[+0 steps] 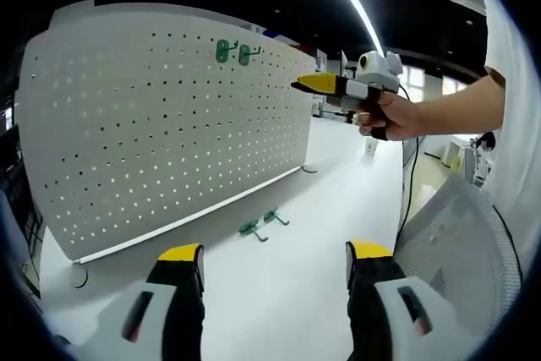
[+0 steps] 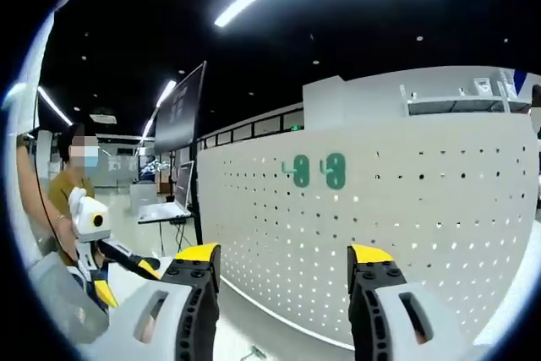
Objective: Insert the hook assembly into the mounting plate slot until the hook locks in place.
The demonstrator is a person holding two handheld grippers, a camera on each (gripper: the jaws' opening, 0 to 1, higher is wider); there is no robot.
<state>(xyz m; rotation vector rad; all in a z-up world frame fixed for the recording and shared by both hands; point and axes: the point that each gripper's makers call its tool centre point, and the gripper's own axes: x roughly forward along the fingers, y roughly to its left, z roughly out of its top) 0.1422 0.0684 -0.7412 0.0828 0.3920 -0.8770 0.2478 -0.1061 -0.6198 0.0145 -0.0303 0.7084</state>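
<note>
Left gripper view: left tongs (image 1: 275,264) apart, nothing between the yellow tips, raised over the white bench (image 1: 338,200). Pegboard (image 1: 152,124) upright along the bench, two green hooks (image 1: 234,51) already hung side by side near its top edge. Two loose green hooks (image 1: 263,225) lying on the bench just in front of the board's foot, close together, well apart from the left tongs. Right tongs (image 1: 306,83) held up in a hand (image 1: 393,116), tips pointing at the board near its top; tips appear together, nothing visibly between them.

Right gripper view: right tongs (image 2: 283,264) with a clear gap between the yellow tips, nothing clamped, so judged apart in spite of the side-on impression. Pegboard (image 2: 406,209) straight ahead, hung hooks (image 2: 317,171) above and between the tips, well apart from them. Small green piece (image 2: 254,352) at the bottom edge, likely a loose hook; too small to confirm.

Handling, as judged: loose hooks light, thin, stiff, probably smooth and apt to twist or slip in a pinch. Best taken across the flat back plate, leaving the rear prongs free to enter the holes. Unlikely fragile; low profile on the bench calls for a shallow approach.
</note>
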